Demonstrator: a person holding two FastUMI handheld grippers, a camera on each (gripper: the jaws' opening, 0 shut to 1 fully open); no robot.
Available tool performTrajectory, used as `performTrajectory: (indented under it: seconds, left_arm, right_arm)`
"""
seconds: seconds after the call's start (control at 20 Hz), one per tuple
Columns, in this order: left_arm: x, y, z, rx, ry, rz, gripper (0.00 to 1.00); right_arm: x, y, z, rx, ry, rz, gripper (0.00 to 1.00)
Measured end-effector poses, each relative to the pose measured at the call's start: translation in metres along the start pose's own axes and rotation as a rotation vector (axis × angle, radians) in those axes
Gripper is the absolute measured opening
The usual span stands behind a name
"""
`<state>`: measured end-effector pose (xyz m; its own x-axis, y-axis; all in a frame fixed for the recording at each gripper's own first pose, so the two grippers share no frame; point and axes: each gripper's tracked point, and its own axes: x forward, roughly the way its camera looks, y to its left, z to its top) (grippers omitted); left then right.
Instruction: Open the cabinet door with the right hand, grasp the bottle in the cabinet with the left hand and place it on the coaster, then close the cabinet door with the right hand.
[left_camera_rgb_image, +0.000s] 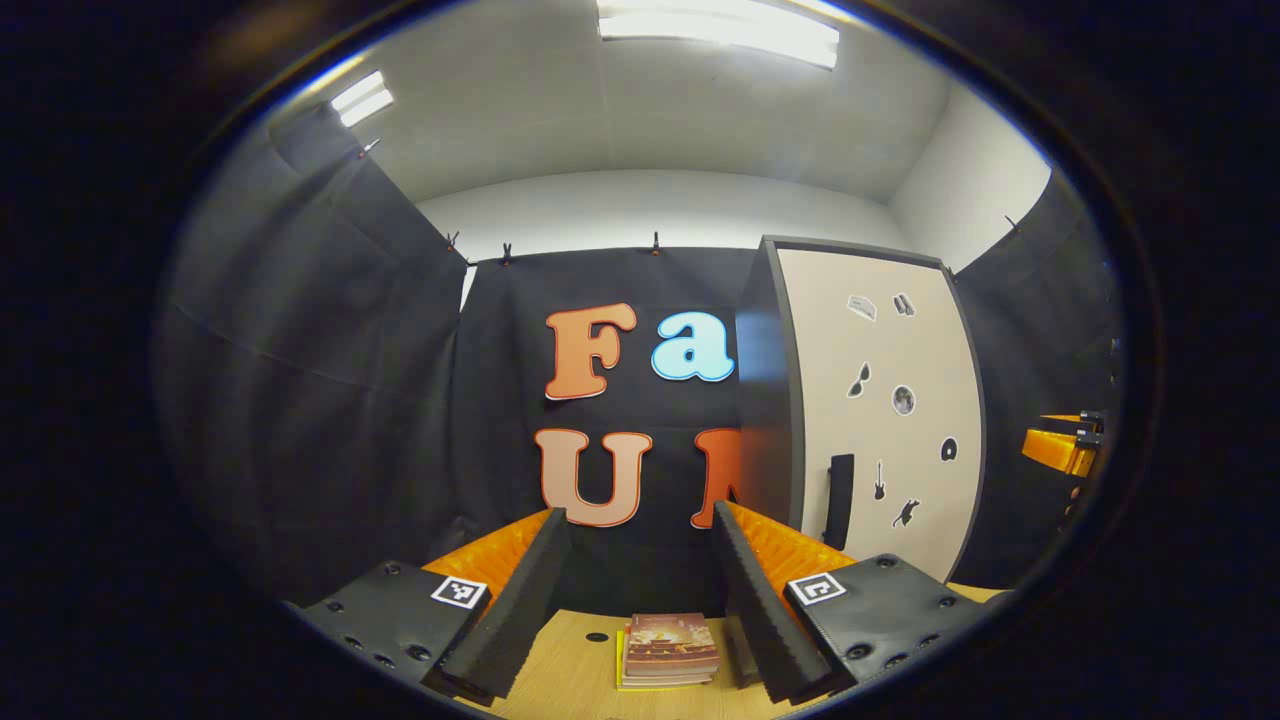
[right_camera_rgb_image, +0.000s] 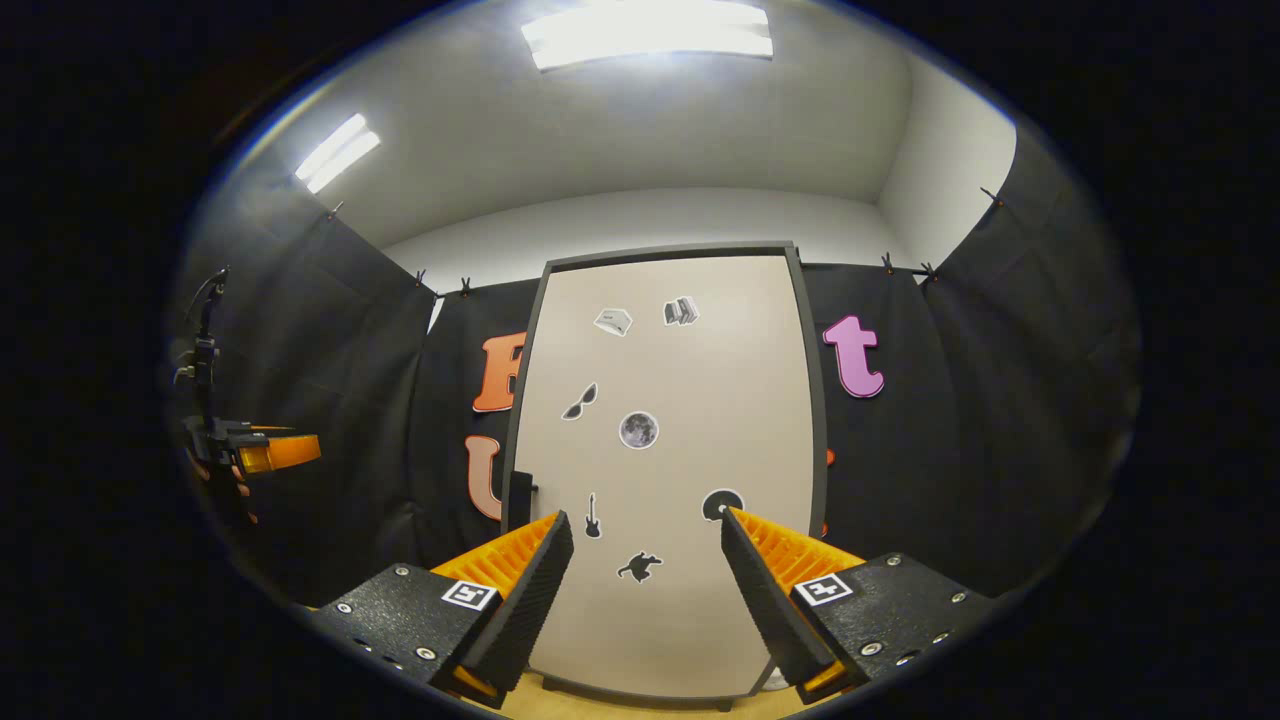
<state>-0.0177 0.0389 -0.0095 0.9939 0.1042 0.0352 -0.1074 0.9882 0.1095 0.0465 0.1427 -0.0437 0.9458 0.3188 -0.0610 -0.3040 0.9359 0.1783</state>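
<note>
Left gripper (left_camera_rgb_image: 640, 560) up front in the left gripper view, jaws spread wide, nothing between them. Just past the fingertips, light wooden tabletop (left_camera_rgb_image: 570, 680) with a small stack of reddish-brown books (left_camera_rgb_image: 668, 650) lying flat, plus a little dark round spot (left_camera_rgb_image: 597, 637) on the wood to the left of the stack. Further back and off to the right, tall dark-framed cabinet (left_camera_rgb_image: 765, 400) standing on the table, its beige door (left_camera_rgb_image: 880, 420) closed and dotted with small stickers, black vertical handle (left_camera_rgb_image: 840, 495) near the door's lower left edge. Can't tell where the bottle or coaster sit.

Right gripper (right_camera_rgb_image: 645, 565) in the right gripper view also gaping wide open, gripping nothing, pointed square at the beige door (right_camera_rgb_image: 670, 440) with a gap between tips and panel. Black handle (right_camera_rgb_image: 520, 500) peeking out at the door's left edge, just left of the left finger. Same stickers scattered over the panel. Far off at the left edge, the other gripper's orange body (right_camera_rgb_image: 270, 452) hanging in the air.
</note>
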Motion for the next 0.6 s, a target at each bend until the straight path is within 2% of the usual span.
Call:
performTrajectory:
  seconds: [0.35, 0.45, 0.6]
  left_arm:
    - [-0.005, 0.042, -0.026, 0.006, 0.037, 0.068, 0.96]
    - [-0.007, 0.057, -0.032, 0.015, 0.048, 0.092, 0.94]
    - [-0.012, 0.077, -0.041, 0.028, 0.063, 0.125, 0.94]
  right_arm:
    - [0.052, 0.063, -0.044, 0.046, 0.111, 0.114, 0.93]
    - [0.069, 0.084, -0.056, 0.057, 0.140, 0.147, 0.93]
    - [0.096, 0.109, -0.076, 0.066, 0.193, 0.175, 0.92]
